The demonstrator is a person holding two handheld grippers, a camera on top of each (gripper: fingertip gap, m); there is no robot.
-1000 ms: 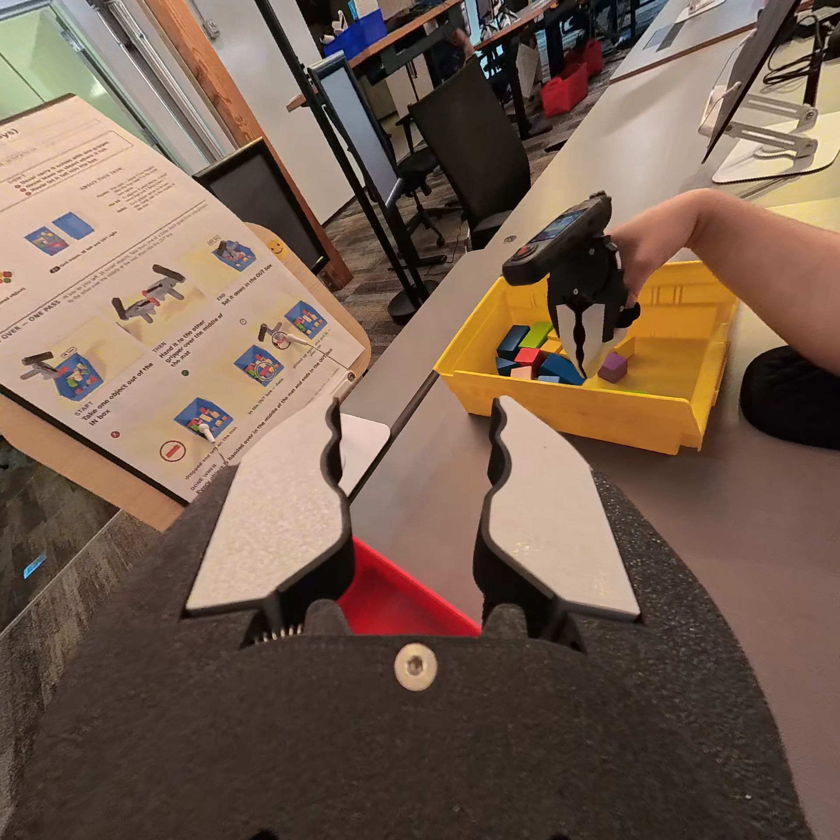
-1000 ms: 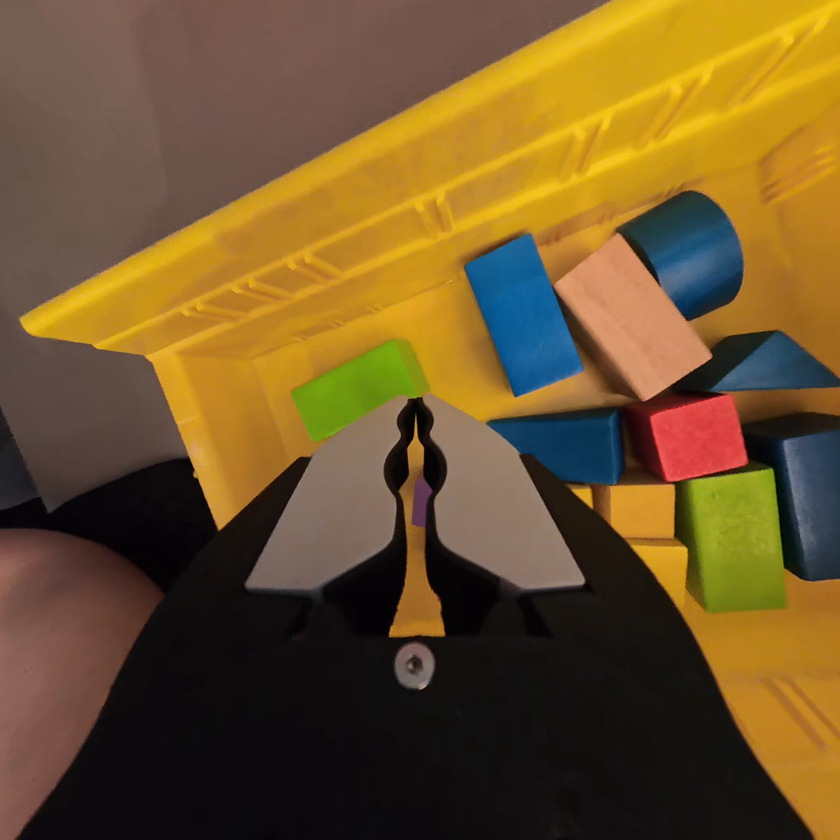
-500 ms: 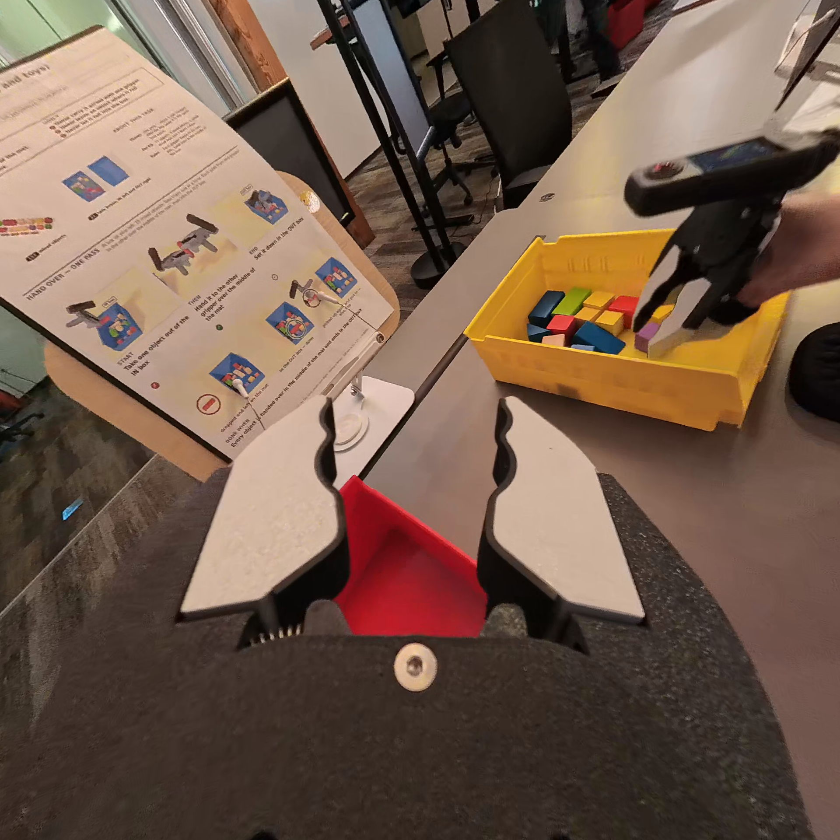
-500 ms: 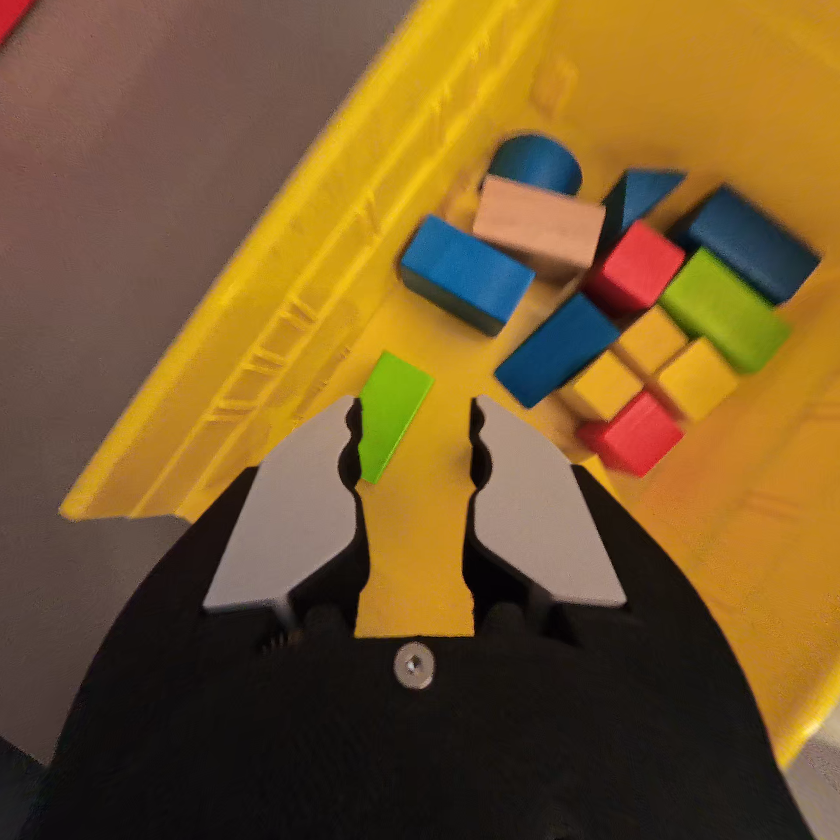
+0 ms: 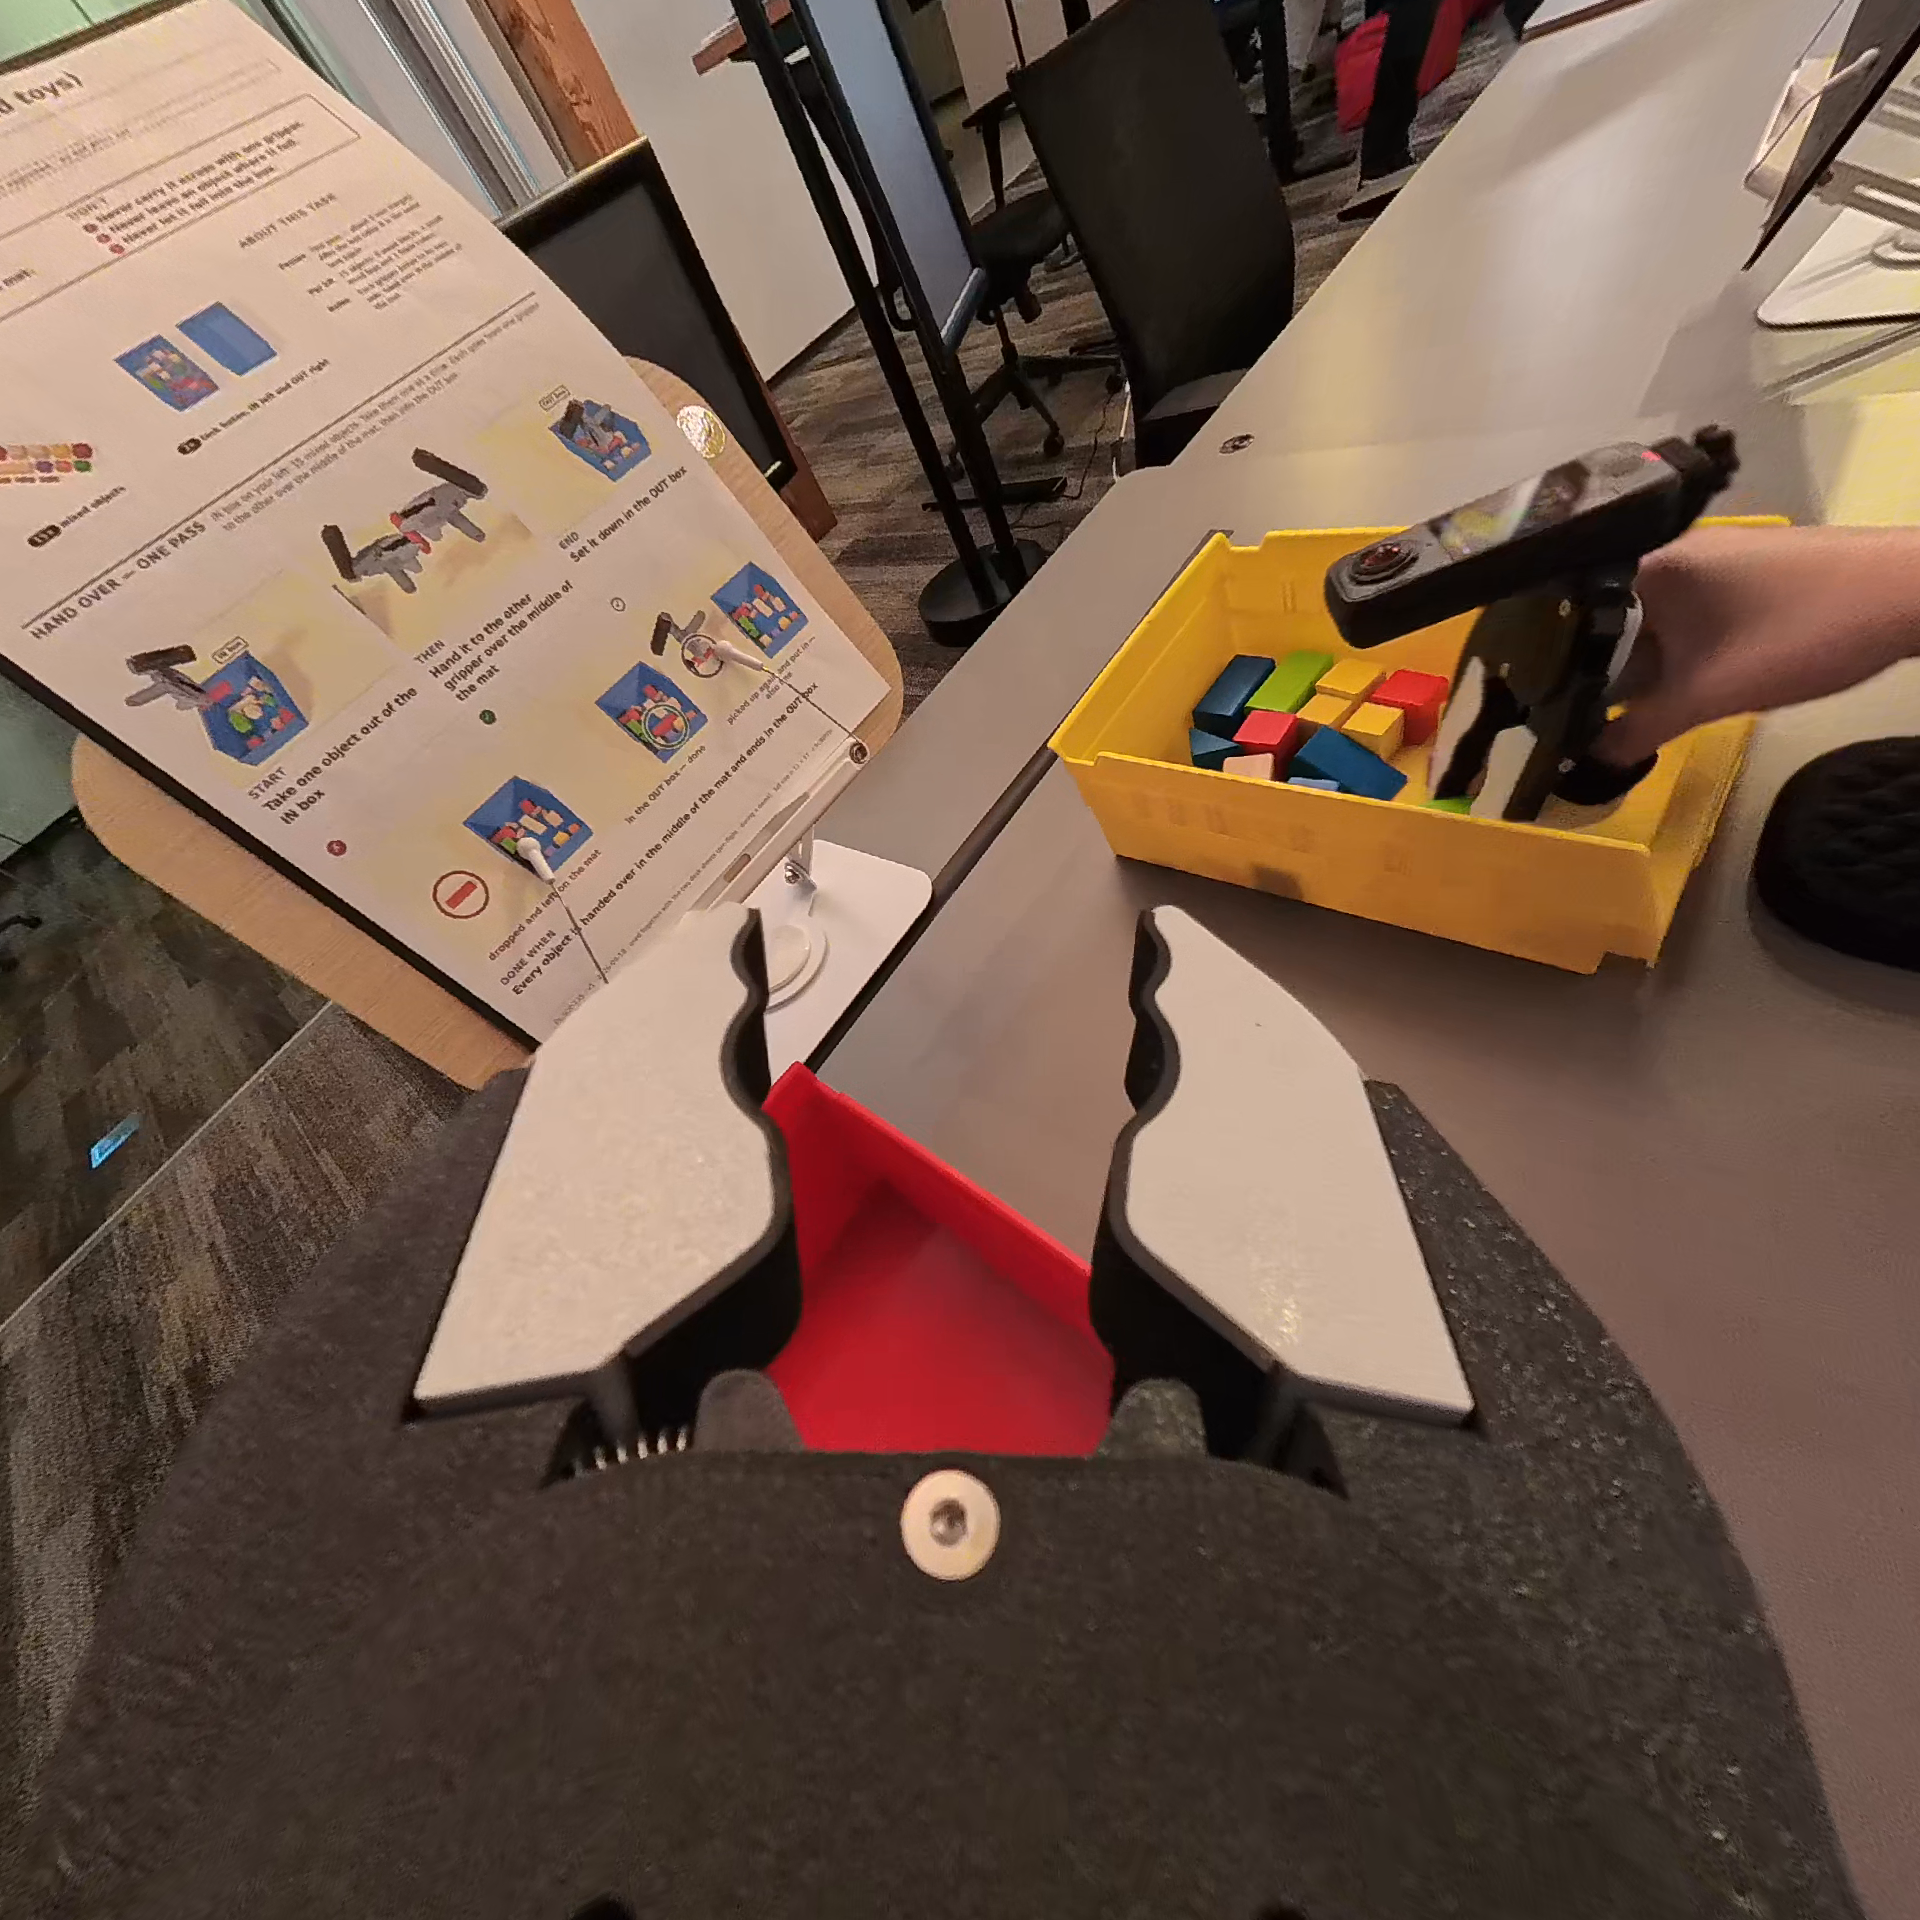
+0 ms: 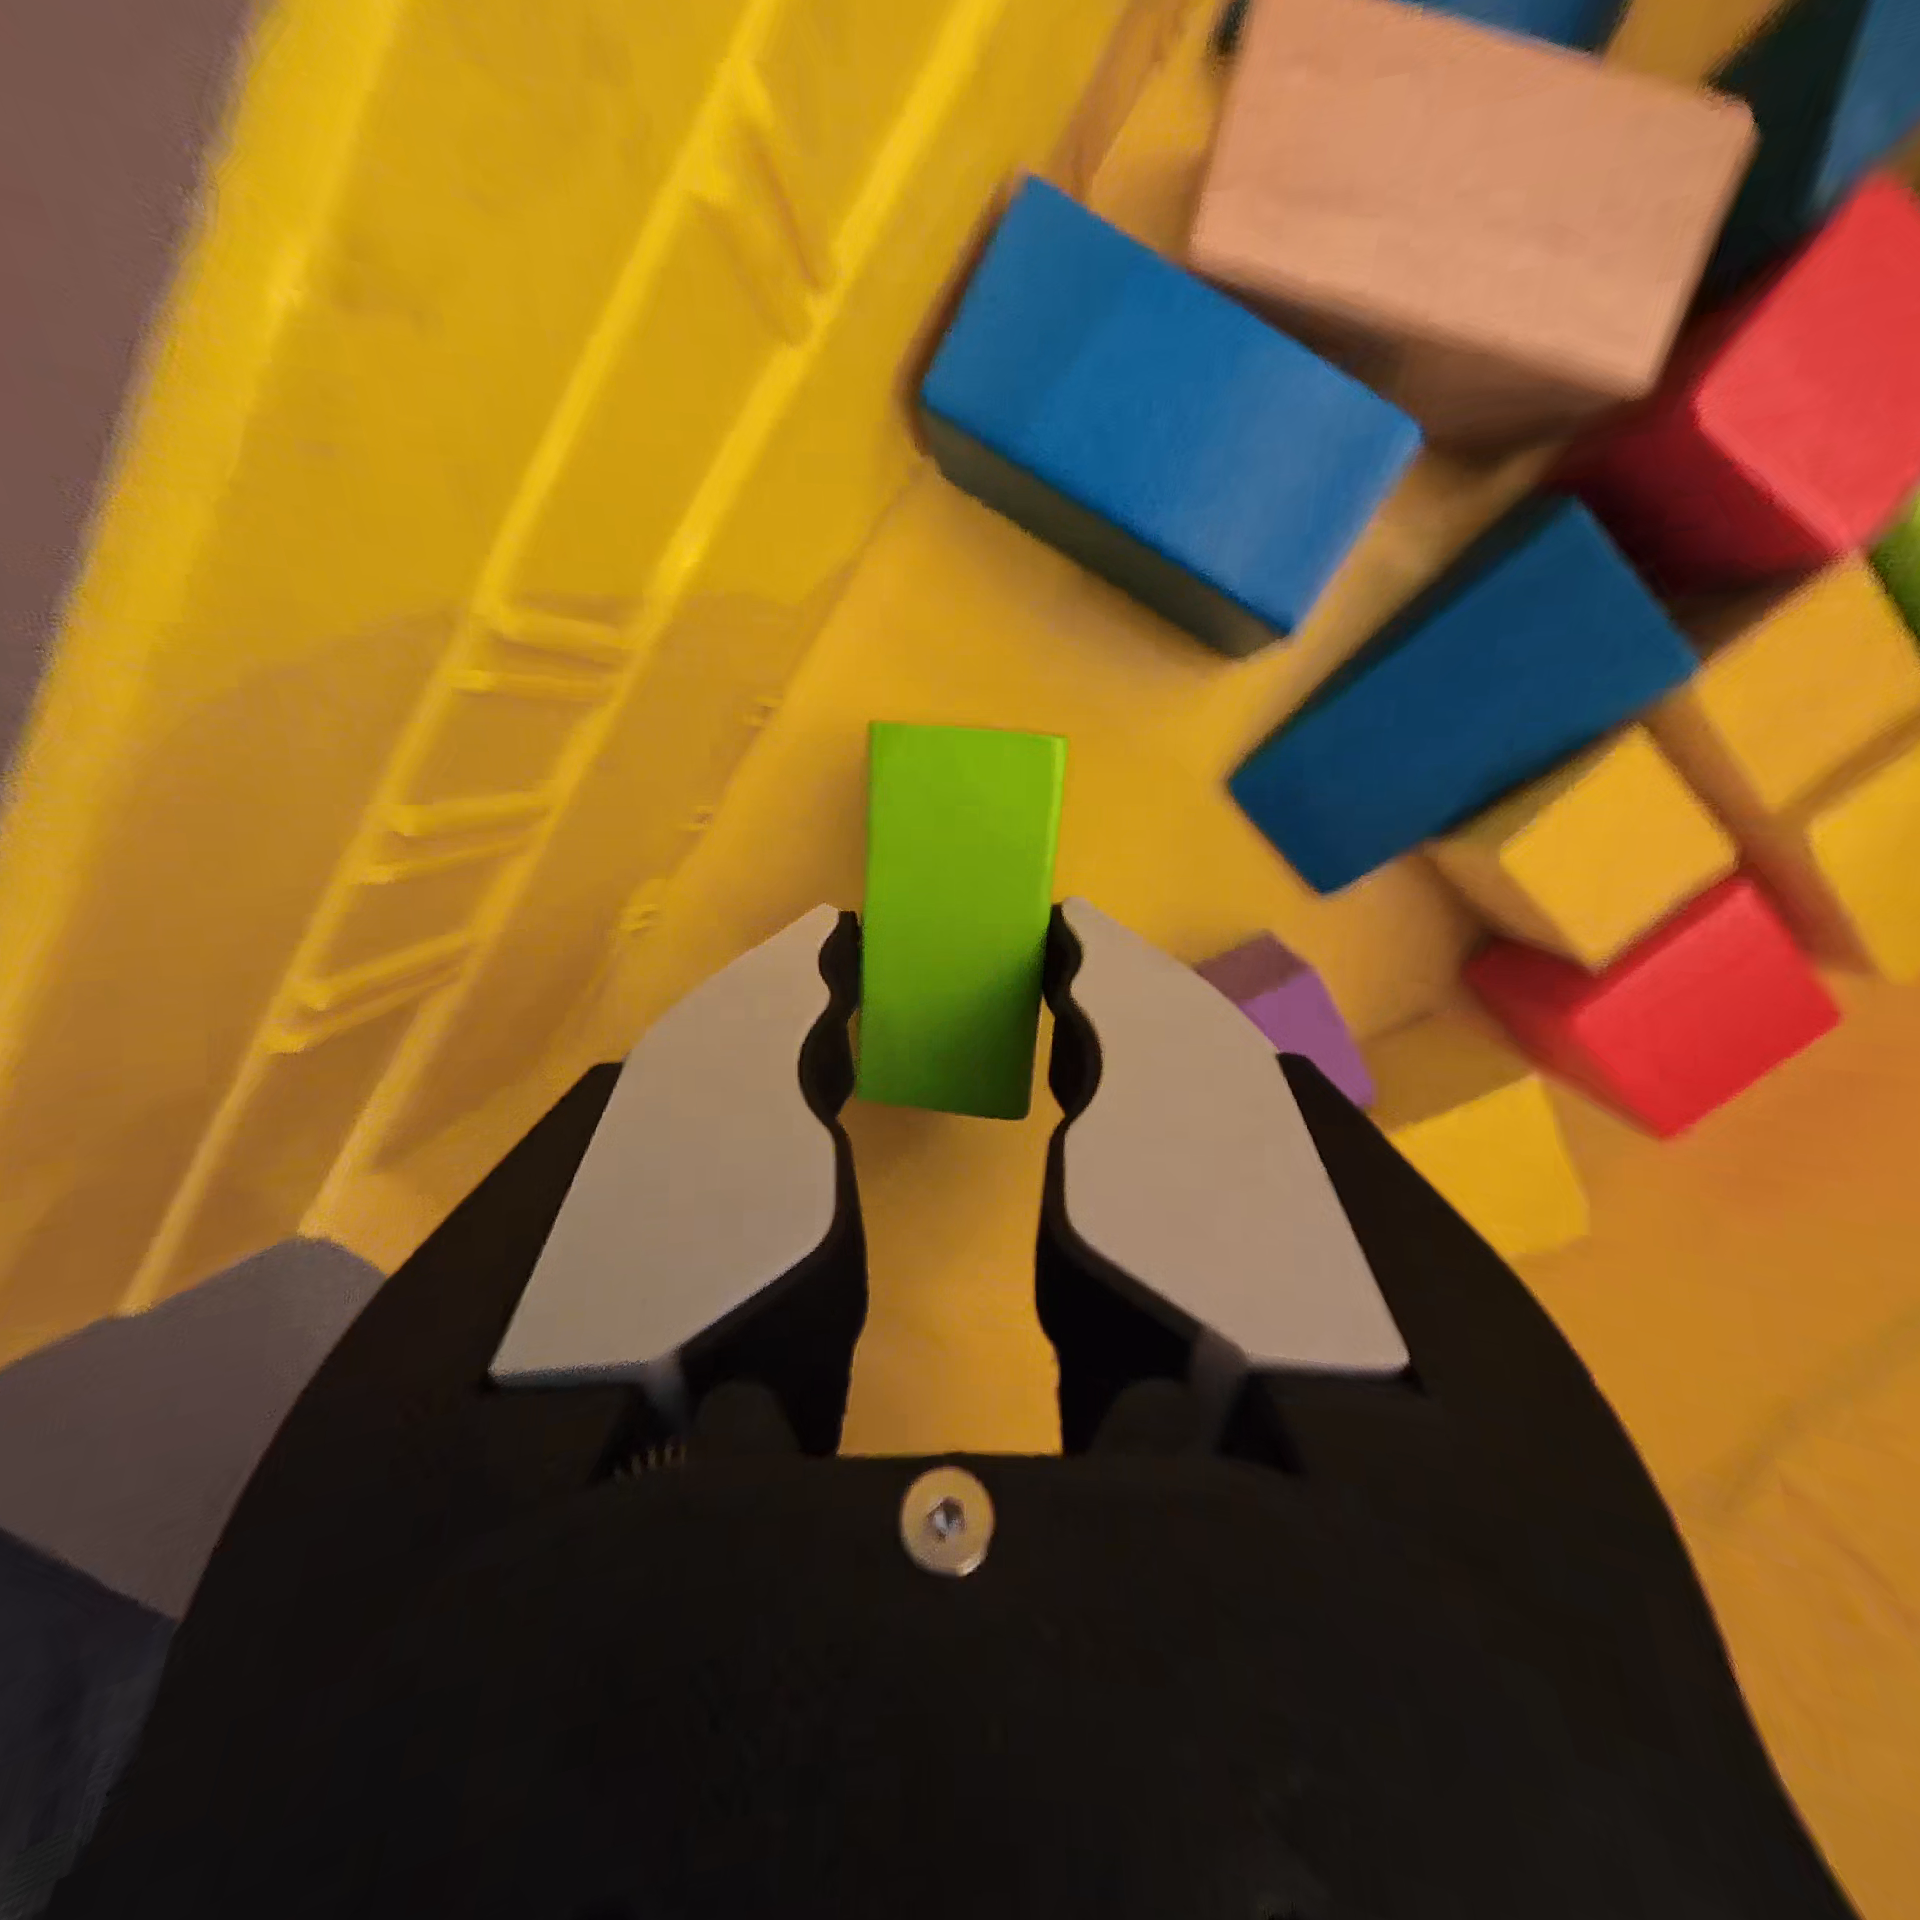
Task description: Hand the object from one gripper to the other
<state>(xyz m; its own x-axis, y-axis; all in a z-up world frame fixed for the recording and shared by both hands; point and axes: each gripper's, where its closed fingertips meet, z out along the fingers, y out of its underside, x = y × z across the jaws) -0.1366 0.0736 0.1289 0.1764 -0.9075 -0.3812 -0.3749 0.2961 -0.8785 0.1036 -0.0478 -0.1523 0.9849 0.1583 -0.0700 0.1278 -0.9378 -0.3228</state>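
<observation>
A flat green block (image 6: 956,914) lies on the floor of the yellow bin (image 6: 520,520) near its wall. My right gripper (image 6: 951,920) is shut on it, with both fingertips against its long sides. In the left wrist view the right gripper (image 5: 1486,769) reaches down into the yellow bin (image 5: 1351,862), with a bit of green at its tips. My left gripper (image 5: 945,966) is open and empty, above a red bin (image 5: 935,1299) at the table's near corner, well apart from the right gripper.
Several blue, red, yellow, tan and green blocks (image 6: 1164,405) lie in a heap in the yellow bin, with a purple cube (image 6: 1299,1008) beside my right finger. An instruction board (image 5: 364,520) stands to the left. A black pad (image 5: 1849,852) lies right of the bin.
My right gripper opened, moved away from the purple cube to the green block and closed on its sides. My left gripper stayed open over the red bin.
</observation>
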